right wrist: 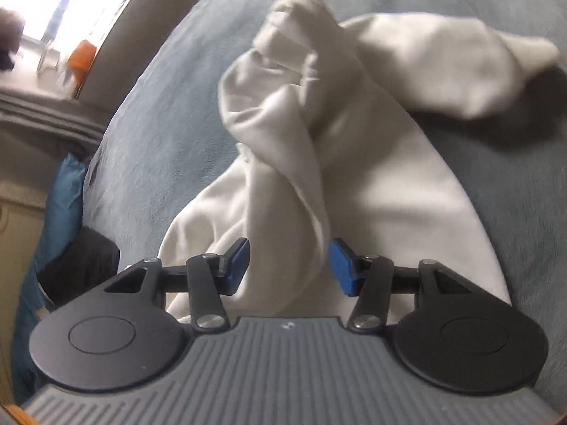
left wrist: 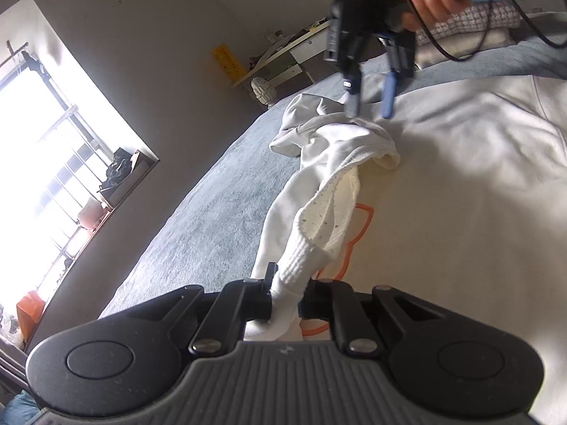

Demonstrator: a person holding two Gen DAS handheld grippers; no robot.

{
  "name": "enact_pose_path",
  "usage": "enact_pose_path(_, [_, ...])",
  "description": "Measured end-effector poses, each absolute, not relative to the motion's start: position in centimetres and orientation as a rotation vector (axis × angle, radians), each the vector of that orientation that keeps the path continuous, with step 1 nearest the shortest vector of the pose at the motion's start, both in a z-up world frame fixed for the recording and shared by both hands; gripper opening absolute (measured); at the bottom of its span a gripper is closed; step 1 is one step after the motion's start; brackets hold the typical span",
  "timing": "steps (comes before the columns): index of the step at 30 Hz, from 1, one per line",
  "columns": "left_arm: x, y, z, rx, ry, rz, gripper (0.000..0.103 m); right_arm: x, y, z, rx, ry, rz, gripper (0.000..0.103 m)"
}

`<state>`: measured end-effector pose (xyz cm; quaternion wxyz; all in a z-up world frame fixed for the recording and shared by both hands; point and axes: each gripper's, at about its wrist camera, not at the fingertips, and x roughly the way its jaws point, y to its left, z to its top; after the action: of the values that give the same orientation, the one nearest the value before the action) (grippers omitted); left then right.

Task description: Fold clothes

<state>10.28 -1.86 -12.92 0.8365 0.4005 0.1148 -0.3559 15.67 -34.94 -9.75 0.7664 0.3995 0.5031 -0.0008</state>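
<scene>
A white sweatshirt (left wrist: 460, 177) lies spread on the blue-grey bed cover (left wrist: 198, 230). Its sleeve is twisted and runs toward me in the left wrist view. My left gripper (left wrist: 285, 299) is shut on the sleeve's ribbed cuff (left wrist: 297, 265). At the far end of the sleeve, my right gripper (left wrist: 370, 102) hangs just above the bunched fabric at the shoulder, its blue pads apart. In the right wrist view, the right gripper (right wrist: 288, 265) stands open over the crumpled white sleeve (right wrist: 283, 106), and a fold of cloth lies between the pads without being pressed.
A person's hand (left wrist: 425, 0) holds the right gripper, and black cables (left wrist: 460, 53) trail from it. Folded bedding (left wrist: 471, 24) sits at the bed's far end. A desk (left wrist: 283, 60) stands by the wall and a bright window (left wrist: 46, 141) is at the left. A blue bag (right wrist: 60, 212) lies beside the bed.
</scene>
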Motion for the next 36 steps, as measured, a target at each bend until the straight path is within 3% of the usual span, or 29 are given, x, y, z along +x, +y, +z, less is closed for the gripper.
enact_pose_path(7, [10.4, -1.6, -12.6, 0.806, 0.267, -0.736, 0.011, 14.0, -34.5, -13.7, 1.066, 1.039, 0.046, 0.047])
enact_pose_path(12, [11.0, -1.1, -11.8, 0.749, 0.285, -0.708, 0.011, 13.8, -33.7, -15.1, 1.138, 1.002, 0.114, 0.022])
enact_pose_path(13, [11.3, -1.0, -11.6, 0.734, 0.293, -0.701, 0.011, 13.8, -33.5, -15.1, 1.137, 0.987, 0.127, 0.012])
enact_pose_path(16, [12.2, -0.5, -11.1, 0.69, 0.312, -0.669, 0.011, 14.1, -33.4, -13.7, 1.122, 0.907, 0.167, 0.005])
enact_pose_path(28, [26.3, 1.5, -6.9, 0.379, 0.509, -0.399, 0.01, 27.3, -33.2, -5.6, 0.92, 0.609, 0.319, 0.004])
enact_pose_path(36, [35.2, 1.8, -7.3, 0.271, 0.665, -0.299, 0.01, 34.8, -33.7, -9.4, 1.006, 0.591, 0.263, 0.004])
